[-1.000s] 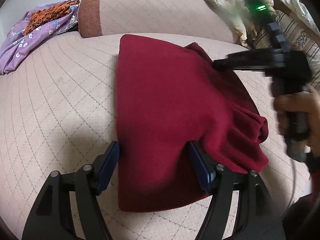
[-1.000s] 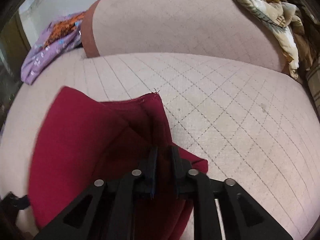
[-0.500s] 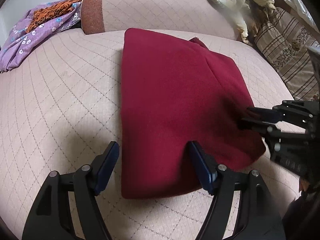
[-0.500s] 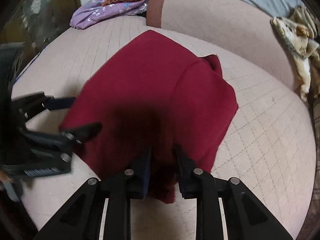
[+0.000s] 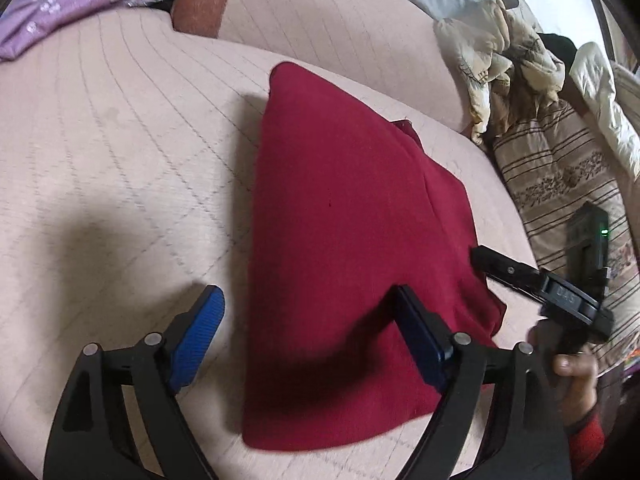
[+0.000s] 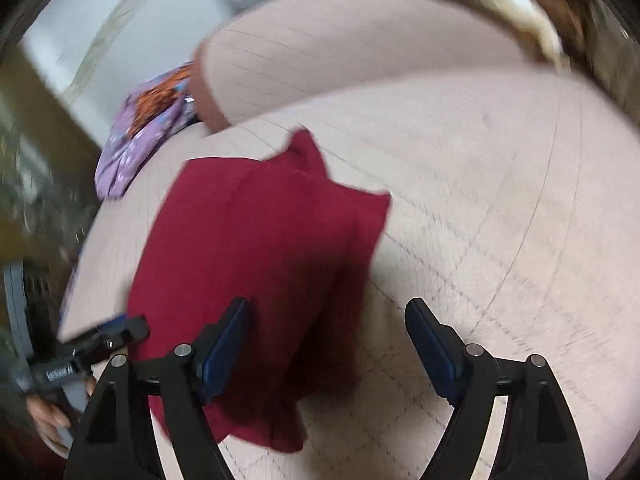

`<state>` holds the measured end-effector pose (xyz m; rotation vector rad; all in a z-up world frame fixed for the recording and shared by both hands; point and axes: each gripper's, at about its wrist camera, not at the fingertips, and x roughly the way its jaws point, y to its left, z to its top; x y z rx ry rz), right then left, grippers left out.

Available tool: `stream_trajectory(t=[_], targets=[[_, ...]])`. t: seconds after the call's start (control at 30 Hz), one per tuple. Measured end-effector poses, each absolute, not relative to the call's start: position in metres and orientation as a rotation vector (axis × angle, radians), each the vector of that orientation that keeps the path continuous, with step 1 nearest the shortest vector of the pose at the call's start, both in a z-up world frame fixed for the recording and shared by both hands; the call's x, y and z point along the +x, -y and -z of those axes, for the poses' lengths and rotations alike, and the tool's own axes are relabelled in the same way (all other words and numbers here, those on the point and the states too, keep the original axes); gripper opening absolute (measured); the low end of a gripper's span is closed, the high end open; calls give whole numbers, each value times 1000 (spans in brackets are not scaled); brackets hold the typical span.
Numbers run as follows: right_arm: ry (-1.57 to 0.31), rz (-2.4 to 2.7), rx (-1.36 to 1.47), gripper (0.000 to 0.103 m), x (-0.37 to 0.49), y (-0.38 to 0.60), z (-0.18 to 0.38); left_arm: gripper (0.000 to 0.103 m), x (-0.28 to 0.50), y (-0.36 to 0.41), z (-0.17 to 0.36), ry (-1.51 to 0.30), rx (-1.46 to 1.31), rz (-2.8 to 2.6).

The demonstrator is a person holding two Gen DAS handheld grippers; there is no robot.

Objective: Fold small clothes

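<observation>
A dark red garment [image 5: 352,240] lies folded on the beige quilted cushion [image 5: 120,160]. My left gripper [image 5: 308,336] hovers over its near left edge. Its jaws are opening: the right pad is above the cloth, the left pad above bare cushion, and neither presses on anything. In the right wrist view the same garment [image 6: 256,248] spreads under my right gripper [image 6: 328,354]. Those jaws are opening wide, with the cloth's near right edge lying loose between the pads. One of the right gripper's fingers [image 5: 504,270] shows at the garment's right edge, held by a hand.
Purple flowered clothes [image 5: 60,4] are heaped at the far left beside the bolster [image 5: 320,20]. A cream patterned cloth pile [image 5: 500,64] and a striped pillow [image 5: 560,184] sit at the right. Bare cushion lies left of the garment.
The right gripper, earlier shut on the red cloth's edge, has opened and let it go. The garment now lies flatter. The left jaws have widened, and both views have swung and rolled.
</observation>
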<state>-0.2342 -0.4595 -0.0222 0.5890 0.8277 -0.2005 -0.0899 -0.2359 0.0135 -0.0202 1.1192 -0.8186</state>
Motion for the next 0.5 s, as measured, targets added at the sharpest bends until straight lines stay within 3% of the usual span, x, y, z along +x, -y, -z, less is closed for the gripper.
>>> stream_trajectory(t=[0.2, 0.23, 0.27, 0.37, 0.43, 0.5], targets=[[-791, 87, 672, 82, -214, 468, 40, 96, -87, 254, -9, -1104, -11, 876], [-785, 77, 660, 79, -211, 464, 40, 96, -87, 257, -9, -1099, -7, 888], [-785, 68, 638, 70, -206, 459, 40, 95, -87, 260, -9, -1099, -5, 900], [-781, 70, 598, 49, -203, 444, 31, 83, -89, 263, -11, -1088, 24, 879], [-778, 65, 573, 41, -206, 439, 24, 69, -88, 257, -16, -1087, 7, 880], [-773, 59, 559, 36, -212, 435, 13, 49, -87, 248, -23, -1081, -10, 889]])
